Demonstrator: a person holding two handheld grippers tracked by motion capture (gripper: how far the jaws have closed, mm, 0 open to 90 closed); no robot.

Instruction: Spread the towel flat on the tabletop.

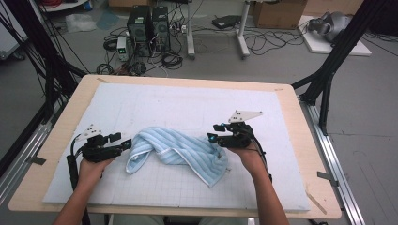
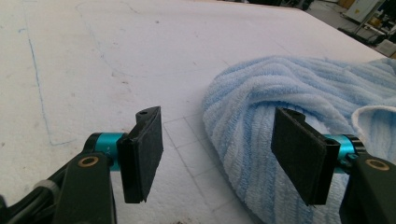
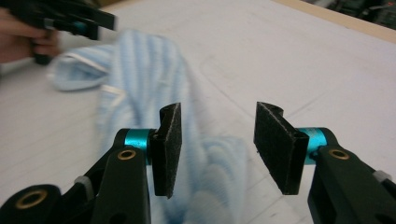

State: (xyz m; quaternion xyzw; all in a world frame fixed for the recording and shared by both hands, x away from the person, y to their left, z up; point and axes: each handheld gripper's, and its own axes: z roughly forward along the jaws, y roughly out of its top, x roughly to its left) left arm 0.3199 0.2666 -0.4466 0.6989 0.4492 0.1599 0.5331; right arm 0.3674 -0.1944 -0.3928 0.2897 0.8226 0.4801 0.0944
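A light blue striped towel (image 1: pixel 178 152) lies crumpled and twisted across the middle of the white gridded mat (image 1: pixel 187 103). My left gripper (image 1: pixel 119 140) rests at the towel's left end, open; in the left gripper view its pads (image 2: pixel 142 154) stand wide apart, and the towel (image 2: pixel 261 93) bulges just behind the right one without being pinched. At the towel's right end my right gripper (image 1: pixel 213 132) hovers open. In the right gripper view the towel (image 3: pixel 144 70) runs away beneath the gap (image 3: pixel 224 149) between its jaws, toward the left gripper (image 3: pixel 70 21) and its hand.
The mat covers a wooden table (image 1: pixel 61 126) whose edges show all round. Beyond the far edge are computer towers (image 1: pixel 148 28), loose cables and cardboard boxes on the floor. Black frame legs (image 1: pixel 328 70) stand at both sides.
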